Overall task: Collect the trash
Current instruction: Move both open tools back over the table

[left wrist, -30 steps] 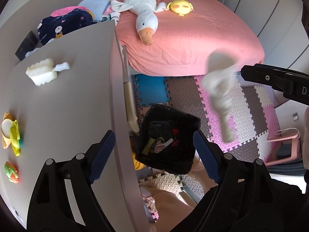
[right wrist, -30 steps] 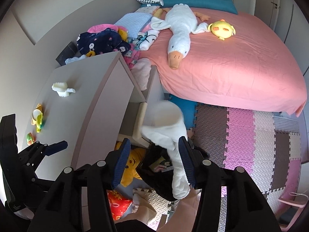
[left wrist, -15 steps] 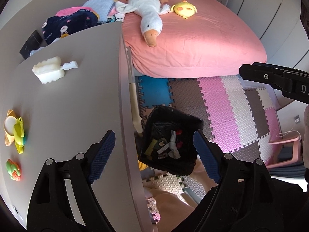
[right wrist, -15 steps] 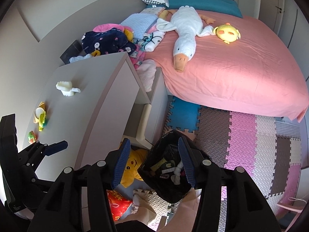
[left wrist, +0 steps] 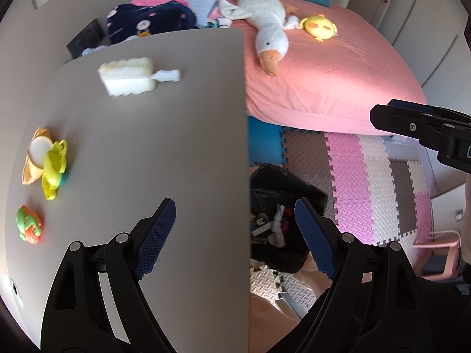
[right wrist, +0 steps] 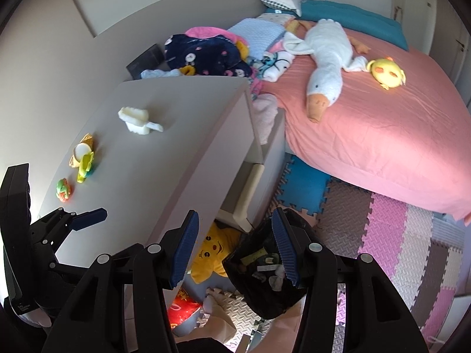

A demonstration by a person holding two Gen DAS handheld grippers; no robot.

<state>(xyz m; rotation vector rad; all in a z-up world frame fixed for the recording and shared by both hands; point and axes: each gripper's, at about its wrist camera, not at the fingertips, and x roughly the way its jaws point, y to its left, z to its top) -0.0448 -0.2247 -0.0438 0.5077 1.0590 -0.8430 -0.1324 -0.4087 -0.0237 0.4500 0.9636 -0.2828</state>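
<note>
A black trash bag (left wrist: 282,194) stands open on the floor beside the grey dresser (left wrist: 176,153), with a white crumpled piece (left wrist: 278,220) and other scraps inside; it also shows in the right wrist view (right wrist: 265,288). My left gripper (left wrist: 235,235) is open and empty, straddling the dresser's right edge. My right gripper (right wrist: 234,247) is open and empty above the bag. On the dresser top lie a white sponge-like item (left wrist: 126,76), a yellow and orange toy (left wrist: 44,161) and a green and orange toy (left wrist: 28,223).
A pink bed (left wrist: 323,73) with a white goose plush (left wrist: 269,35) and a yellow chick plush (left wrist: 319,26) lies behind. Foam mats (left wrist: 368,182) cover the floor. A yellow plush (right wrist: 213,250) and a red item (right wrist: 182,309) lie under the dresser. An open drawer (right wrist: 250,182) juts out.
The white piece that hung in my right gripper a second ago has dropped into the black bag. Both grippers have since shifted left, toward the dresser top.
</note>
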